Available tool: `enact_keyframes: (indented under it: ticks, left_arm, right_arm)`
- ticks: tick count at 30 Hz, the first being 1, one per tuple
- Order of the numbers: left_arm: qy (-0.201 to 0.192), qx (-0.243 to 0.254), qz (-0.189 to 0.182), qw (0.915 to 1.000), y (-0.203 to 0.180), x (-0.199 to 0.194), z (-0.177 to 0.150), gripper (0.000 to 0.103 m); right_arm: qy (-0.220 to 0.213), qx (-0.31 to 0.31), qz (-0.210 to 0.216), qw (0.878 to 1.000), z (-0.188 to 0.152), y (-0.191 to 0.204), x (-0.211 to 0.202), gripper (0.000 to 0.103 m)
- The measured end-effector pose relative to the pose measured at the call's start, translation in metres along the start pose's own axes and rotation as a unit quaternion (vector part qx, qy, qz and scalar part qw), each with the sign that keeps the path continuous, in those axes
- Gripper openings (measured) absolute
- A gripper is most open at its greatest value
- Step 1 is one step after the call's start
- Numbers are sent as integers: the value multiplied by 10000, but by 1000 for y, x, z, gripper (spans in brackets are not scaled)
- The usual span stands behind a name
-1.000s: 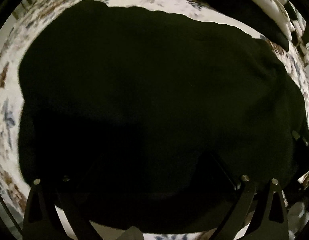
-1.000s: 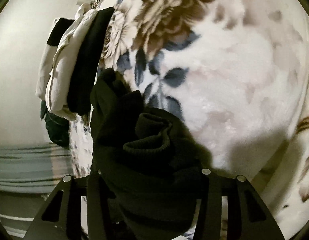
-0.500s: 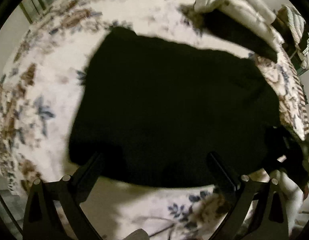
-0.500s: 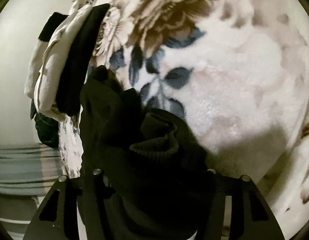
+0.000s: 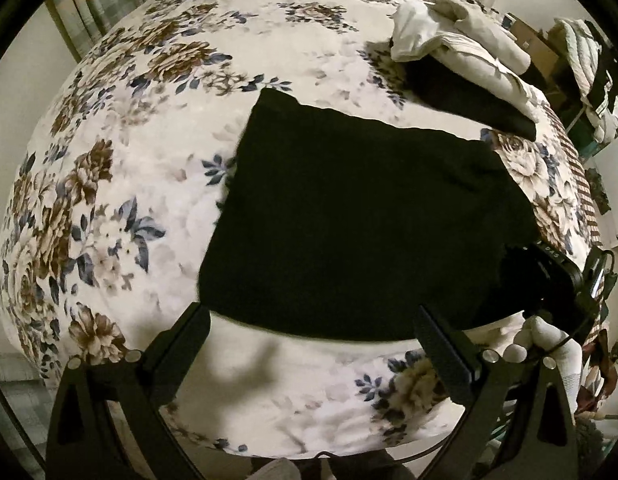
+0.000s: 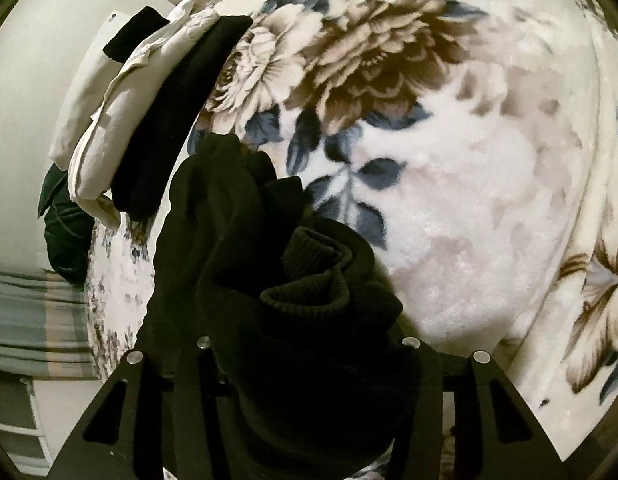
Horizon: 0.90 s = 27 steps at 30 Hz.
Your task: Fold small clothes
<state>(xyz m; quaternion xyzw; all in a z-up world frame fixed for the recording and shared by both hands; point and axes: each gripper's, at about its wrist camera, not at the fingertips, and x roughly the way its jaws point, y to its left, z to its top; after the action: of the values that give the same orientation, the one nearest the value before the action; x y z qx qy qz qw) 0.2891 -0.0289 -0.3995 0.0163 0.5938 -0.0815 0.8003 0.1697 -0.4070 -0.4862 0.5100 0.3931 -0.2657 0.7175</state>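
Observation:
A black garment [image 5: 361, 216] lies spread flat on the flowered bed cover [image 5: 141, 168]. My left gripper [image 5: 311, 316] hangs open above its near edge, with nothing between the fingers. The garment's right corner is bunched up. A ribbed cuff [image 6: 309, 272] shows on top of that bunch in the right wrist view. My right gripper [image 6: 305, 344] has the bunch between its jaws, which are closing on the cloth. The cloth hides its fingertips. In the left wrist view the right gripper's body [image 5: 557, 276] and a white-gloved hand [image 5: 549, 340] sit at the garment's right corner.
A pile of white and black folded clothes [image 5: 469, 64] lies at the bed's far right corner, also seen as the pile [image 6: 141, 112] beside the bunch. A dark green cloth [image 6: 65, 232] hangs past the bed edge. Striped curtains [image 5: 93, 4] stand behind.
My left gripper has risen away from the black garment, which filled its view before and now shows whole on the bed. The right gripper keeps the bunched corner and has tilted slightly.

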Motion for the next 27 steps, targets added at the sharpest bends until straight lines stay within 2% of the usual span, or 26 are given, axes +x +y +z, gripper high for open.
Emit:
enact_keyframes:
  ticks: [5, 9, 13, 15, 17, 19, 20, 21, 22, 23, 24, 25, 26, 27]
  left_arm:
    - [-11, -236, 0, 9997, 18, 0, 2, 103]
    - [-15, -588, 21, 9983, 44, -1, 2, 103]
    - [-17, -1028, 216, 9945, 81, 0, -3, 103]
    - [6, -1212, 364, 9920, 99, 3, -8, 103]
    - [62, -1431, 496, 9884, 118, 8, -14, 103]
    - [138, -1606, 578, 9852, 134, 13, -21, 103]
    - [172, -1714, 631, 9830, 143, 16, -25, 103]
    - [208, -1833, 716, 9802, 153, 20, -31, 103]
    - [249, -1922, 785, 9779, 161, 23, -36, 103]
    - [280, -2006, 823, 9758, 168, 26, -41, 103]
    - [310, -2099, 866, 9734, 176, 28, -46, 103]
    - [357, -2193, 905, 9708, 183, 32, -51, 103]
    - [407, -2315, 905, 9678, 191, 35, -57, 103]
    - [430, -2388, 899, 9659, 195, 37, -60, 103]
  right_arm:
    - [-134, -130, -73, 9998, -3, 11, -7, 49]
    - [-403, -712, -129, 9966, -13, 43, -24, 47]
    - [-759, -1699, -169, 9824, -41, 99, -45, 46]
    - [-917, -2495, -236, 9637, -69, 140, -49, 46]
    - [-982, -3292, -262, 9388, -104, 180, -45, 46]
    - [-1016, -4220, -384, 9001, -148, 217, -35, 45]
    - [-984, -4760, -449, 8728, -177, 235, -26, 45]
    - [-899, -5332, -529, 8395, -209, 248, -12, 45]
    - [-783, -5844, -554, 8058, -241, 256, 1, 45]
    - [-663, -6184, -609, 7807, -265, 259, 13, 45]
    - [-519, -6599, -705, 7462, -295, 258, 28, 45]
    - [-450, -6782, -744, 7297, -311, 254, 35, 45]
    - [-409, -7068, -811, 7016, -333, 249, 44, 45]
    - [-456, -7251, -870, 6816, -347, 245, 47, 45]
